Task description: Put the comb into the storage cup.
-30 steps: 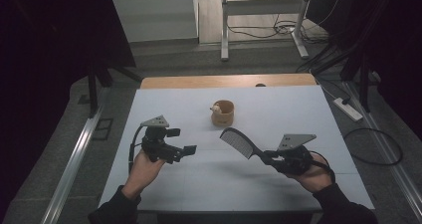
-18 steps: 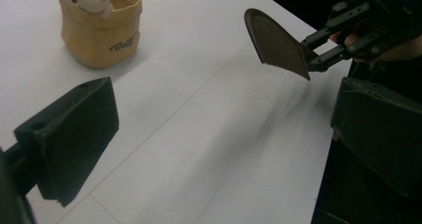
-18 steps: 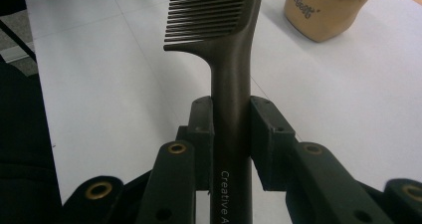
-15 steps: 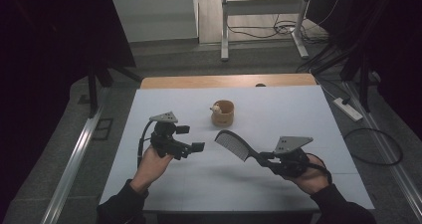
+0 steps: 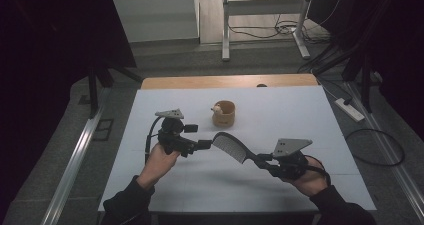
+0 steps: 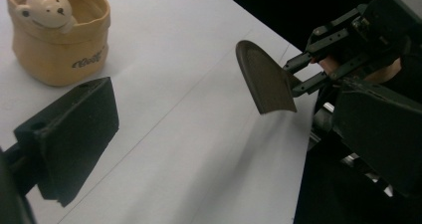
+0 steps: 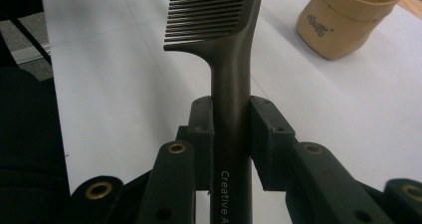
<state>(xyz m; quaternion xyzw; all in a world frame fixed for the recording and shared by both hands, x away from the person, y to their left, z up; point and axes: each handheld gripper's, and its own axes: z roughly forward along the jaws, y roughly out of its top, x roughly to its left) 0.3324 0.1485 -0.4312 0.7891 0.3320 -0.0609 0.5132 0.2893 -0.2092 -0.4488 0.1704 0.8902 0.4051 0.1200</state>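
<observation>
Two grippers meet mid-table: the right gripper (image 5: 261,159) clamps a comb (image 5: 230,146) by its handle, toothed head pointing left toward the left gripper (image 5: 204,145) – jaws parted, just beside it – cup (image 5: 223,113) beyond

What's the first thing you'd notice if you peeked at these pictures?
Probably the big dark comb, held up over the middle of the white table by its handle in the right gripper. Behind it sits a little tan pot with a tiny bear face peeking over its rim. The left gripper hovers open near the comb's teeth.
</observation>
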